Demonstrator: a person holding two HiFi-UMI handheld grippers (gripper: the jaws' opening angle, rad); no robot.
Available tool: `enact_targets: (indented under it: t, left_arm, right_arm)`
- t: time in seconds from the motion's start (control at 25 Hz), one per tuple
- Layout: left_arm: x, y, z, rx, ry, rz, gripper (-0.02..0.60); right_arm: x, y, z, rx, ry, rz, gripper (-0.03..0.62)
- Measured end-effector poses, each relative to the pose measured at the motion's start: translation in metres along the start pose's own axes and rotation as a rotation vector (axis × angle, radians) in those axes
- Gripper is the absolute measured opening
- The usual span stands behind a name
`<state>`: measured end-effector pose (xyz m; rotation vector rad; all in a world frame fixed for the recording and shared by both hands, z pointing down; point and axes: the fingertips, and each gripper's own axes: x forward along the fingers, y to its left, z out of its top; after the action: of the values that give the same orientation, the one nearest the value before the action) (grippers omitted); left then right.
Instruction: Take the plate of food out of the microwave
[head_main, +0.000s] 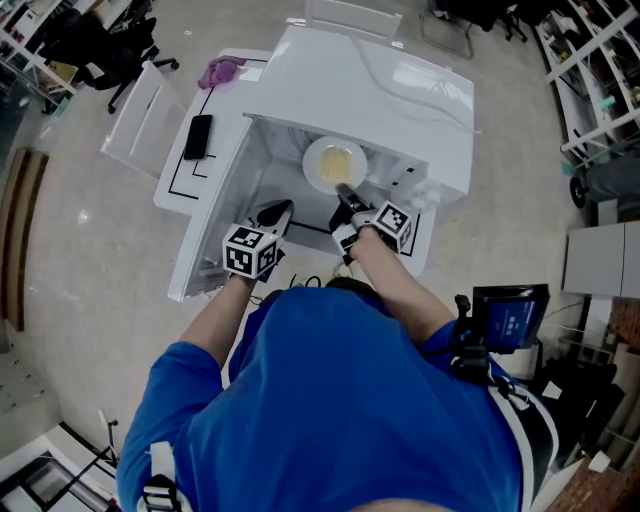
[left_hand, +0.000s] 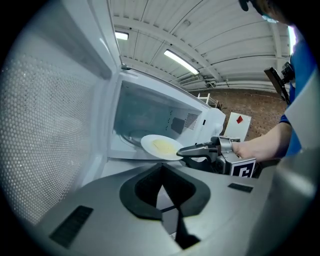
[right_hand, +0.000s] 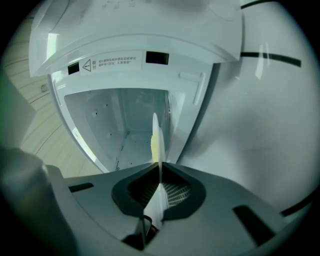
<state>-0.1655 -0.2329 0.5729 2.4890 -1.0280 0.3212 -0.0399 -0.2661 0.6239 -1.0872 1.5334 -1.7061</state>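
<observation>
A white microwave (head_main: 400, 90) stands open on a white table, its door (head_main: 215, 230) swung out to the left. A white plate (head_main: 334, 163) with pale yellow food sits at the mouth of the cavity. My right gripper (head_main: 345, 195) reaches in from the front and is shut on the plate's near rim. In the left gripper view the plate (left_hand: 160, 146) shows with the right gripper (left_hand: 182, 151) clamped on its edge. The right gripper view shows the plate (right_hand: 156, 135) edge-on between the jaws of my right gripper (right_hand: 159, 175). My left gripper (head_main: 275, 213) hovers beside the door with nothing in it, and in its own view my left gripper (left_hand: 162, 187) is shut.
A black phone (head_main: 198, 136) and a purple cloth (head_main: 222, 70) lie on the table (head_main: 165, 185) left of the microwave. The open door's inner face (left_hand: 50, 125) fills the left of the left gripper view. A screen (head_main: 510, 318) stands at the right.
</observation>
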Motion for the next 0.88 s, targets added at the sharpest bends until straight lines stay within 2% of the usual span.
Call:
enact_targets:
  t: [0.48, 0.88]
  left_arm:
    - [-0.005, -0.011, 0.005, -0.004, -0.027, -0.045, 0.009]
    - [-0.023, -0.02, 0.003, -0.045, -0.056, -0.093, 0.009]
  right_arm:
    - [-0.041, 0.009, -0.009, -0.013, -0.014, 0.033, 0.02]
    - [-0.09, 0.014, -0.035, -0.007, -0.067, 0.065, 0.02]
